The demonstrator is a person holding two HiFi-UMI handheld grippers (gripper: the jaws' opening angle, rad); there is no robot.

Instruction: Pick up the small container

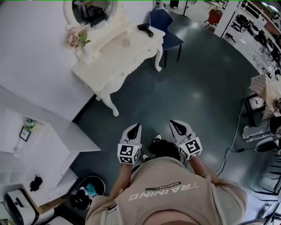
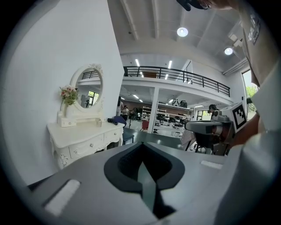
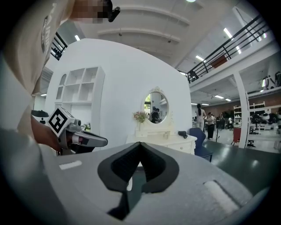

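Small container standing on the top of the cream dressing table, near its middle, between the flowers and a black object at the table's far end; too small to make out in detail. Oval mirror rises behind it, and a blue chair stands just beside the table.

Left gripper and right gripper: held side by side over the dark floor in front of the person's beige shirt, well apart from the table. Each gripper's own view shows its jaws together, with nothing between them.

Only the head view shows both grippers and the table from above. The left gripper view alone shows the railed upper gallery, with the right gripper at its right edge. The right gripper view alone shows the tall white shelf unit, with the left gripper at its left.
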